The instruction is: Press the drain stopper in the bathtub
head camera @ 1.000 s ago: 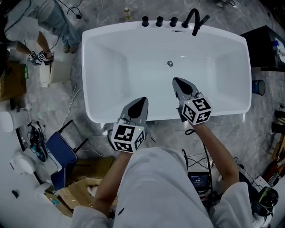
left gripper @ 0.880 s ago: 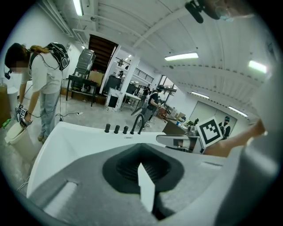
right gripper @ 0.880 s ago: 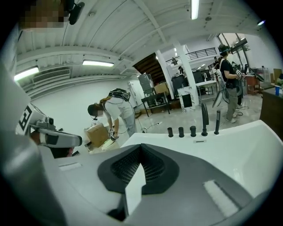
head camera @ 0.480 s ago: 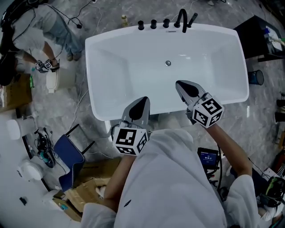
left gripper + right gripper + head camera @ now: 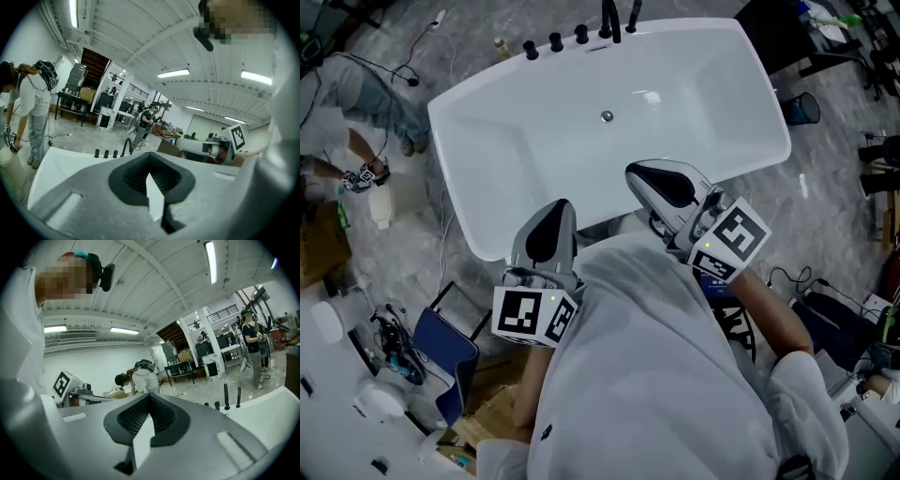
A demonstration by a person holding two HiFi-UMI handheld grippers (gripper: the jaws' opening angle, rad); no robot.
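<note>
Drain stopper (image 5: pixel 607 116): a small round metal disc in the white floor of the bathtub (image 5: pixel 712 98), on the tap side and about midway along the tub. Nothing touches it.
Taps (image 5: pixel 555 41): a row of black knobs with a black spout (image 5: pixel 609 17) beside them, on the far rim just behind the stopper.
My left gripper (image 5: pixel 555 217): I hold it at the near rim of the tub, tip pointing toward the taps and well apart from the stopper. Its marker cube (image 5: pixel 532 317) sits close to my chest.
Left jaws: pressed together, with nothing between them. That gripper's own view shows the two halves meeting at one peak (image 5: pixel 150 155).
My right gripper (image 5: pixel 649 176): it reaches a little over the near rim, nearer the stopper than the left one but clear of it, and hangs above the tub floor.
Right jaws: likewise clenched on nothing and met at a point (image 5: pixel 150 395).
Gripper views: both look level across the tub to the hall. The knobs and spout show, but the stopper does not.
Other person (image 5: pixel 356 159): bent over on the floor left of the tub, beside trailing cables.
Blue chair (image 5: pixel 441 347): on the floor to my left, near a cardboard box.
</note>
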